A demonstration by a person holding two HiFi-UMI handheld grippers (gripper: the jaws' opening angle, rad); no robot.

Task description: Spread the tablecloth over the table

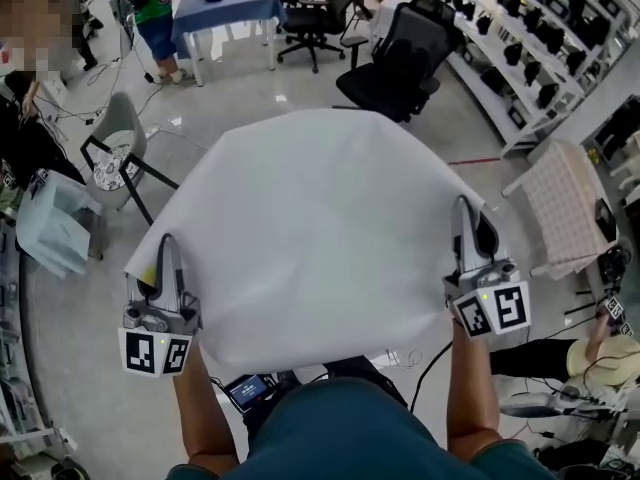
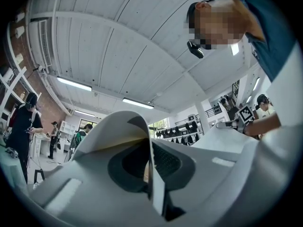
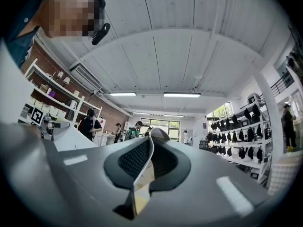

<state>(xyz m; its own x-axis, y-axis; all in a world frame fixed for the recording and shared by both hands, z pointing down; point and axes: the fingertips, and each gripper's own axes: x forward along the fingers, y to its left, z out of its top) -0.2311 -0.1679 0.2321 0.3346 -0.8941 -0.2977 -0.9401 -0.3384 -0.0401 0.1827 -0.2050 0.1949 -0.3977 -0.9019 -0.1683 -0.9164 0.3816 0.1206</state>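
Observation:
A large white tablecloth [image 1: 300, 223] hangs spread in the air in front of me and hides whatever is under it; no table shows beneath. My left gripper [image 1: 164, 253] is shut on its near left corner, and my right gripper [image 1: 466, 211] is shut on the near right corner. In the left gripper view the cloth [image 2: 118, 131] is pinched between the dark pads of the left gripper [image 2: 148, 162] and curls up above them. The right gripper view shows a thin fold of cloth [image 3: 147, 148] clamped in the right gripper [image 3: 141, 167]. Both point slightly upward.
A black office chair [image 1: 400, 58] stands just beyond the cloth's far edge. A grey chair [image 1: 115, 148] is at the left, and a checked-cloth table [image 1: 570, 203] at the right. Farther back are a blue-covered table [image 1: 225, 8], a person in green [image 1: 150, 8] and wall shelving [image 1: 520, 38].

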